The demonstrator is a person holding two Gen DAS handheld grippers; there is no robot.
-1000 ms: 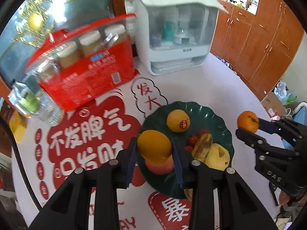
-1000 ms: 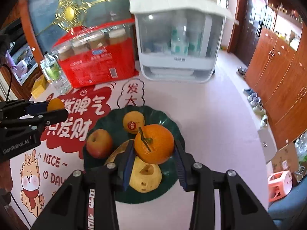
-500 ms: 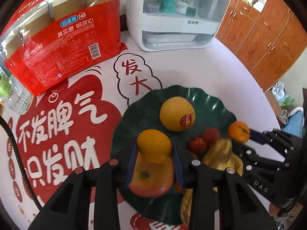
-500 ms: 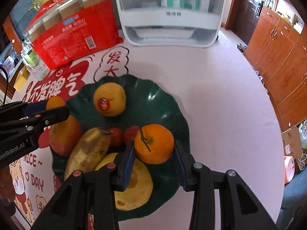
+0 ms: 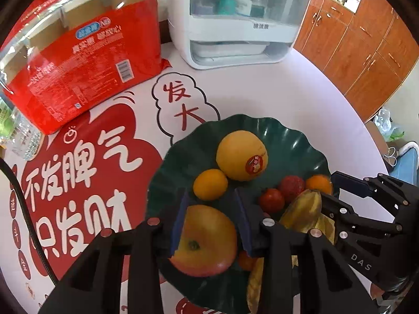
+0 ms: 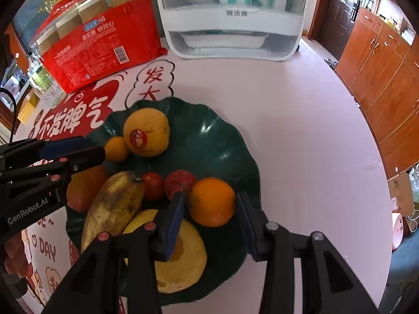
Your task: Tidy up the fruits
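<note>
Jaws of both grippers just opened, fruits released; apple (image 5: 207, 238) half hidden behind left jaws.

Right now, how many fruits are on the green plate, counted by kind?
Oranges: 3 (stickered orange, small orange, dark orange)
Apple: 1
Banana: 1
Pear: 1
Small red fruits: 2 (tomato, bumpy red fruit)
Partly hidden orange-red fruit, kind unclear: 1
Total: 9
</note>
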